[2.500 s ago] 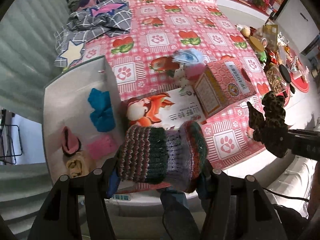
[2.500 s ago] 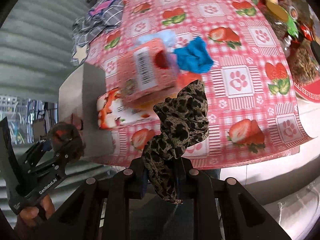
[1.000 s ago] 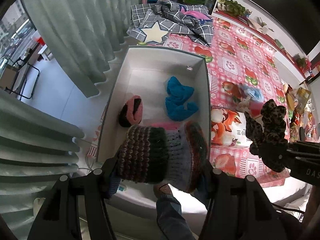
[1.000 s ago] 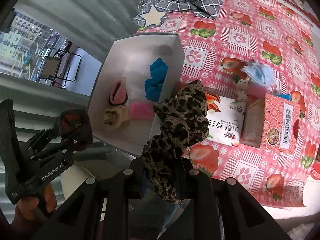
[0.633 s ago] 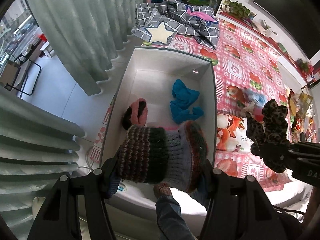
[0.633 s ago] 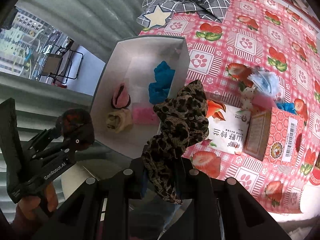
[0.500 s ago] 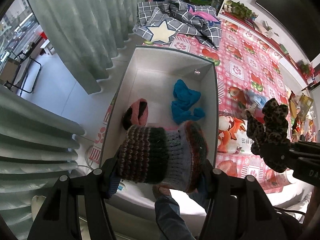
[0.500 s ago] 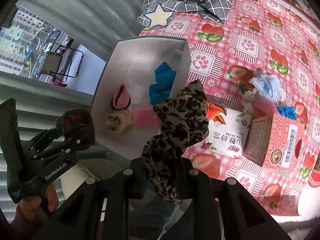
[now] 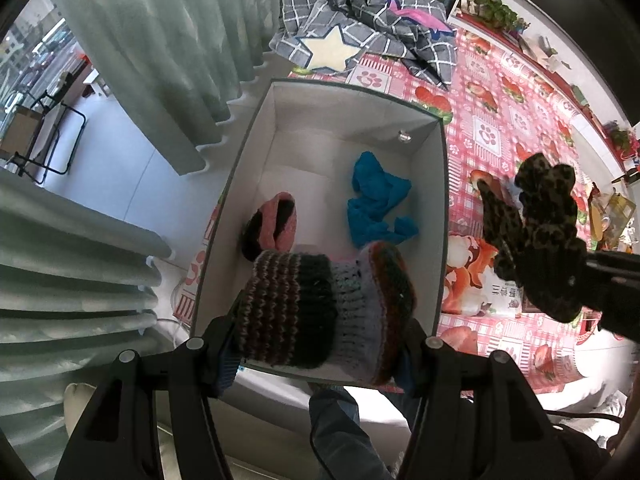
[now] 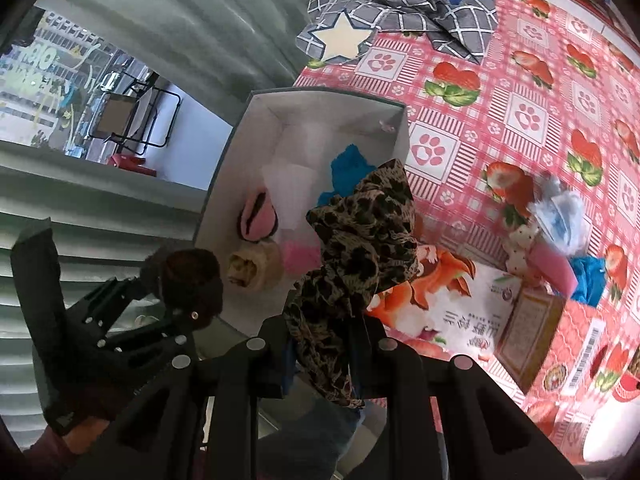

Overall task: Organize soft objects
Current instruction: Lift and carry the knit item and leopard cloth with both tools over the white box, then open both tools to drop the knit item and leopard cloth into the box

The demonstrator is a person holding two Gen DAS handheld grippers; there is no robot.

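My left gripper point(image 9: 320, 344) is shut on a striped knitted piece point(image 9: 324, 308) and holds it above the near end of a white open box point(image 9: 440, 216). My right gripper point(image 10: 320, 344) is shut on a leopard-print scrunchie point(image 10: 360, 264), held above the box's right wall point(image 10: 402, 136); it also shows in the left wrist view point(image 9: 532, 232). Inside the box lie a blue cloth point(image 9: 376, 200), a pink and black knitted piece point(image 9: 272, 224), a beige scrunchie point(image 10: 252, 268) and a pink item point(image 10: 300, 256).
The box stands at the left edge of a table with a red strawberry and paw cloth point(image 10: 520, 112). A fox-print pack point(image 10: 452, 300), a pink carton point(image 10: 536, 336), loose soft items point(image 10: 560, 220) and a grey checked blanket point(image 9: 368, 40) lie on it. Curtains point(image 9: 120, 80) hang left.
Both grippers have swung from the table's middle to over the white box, still holding their items. In the last half second they drifted slightly closer to the box.
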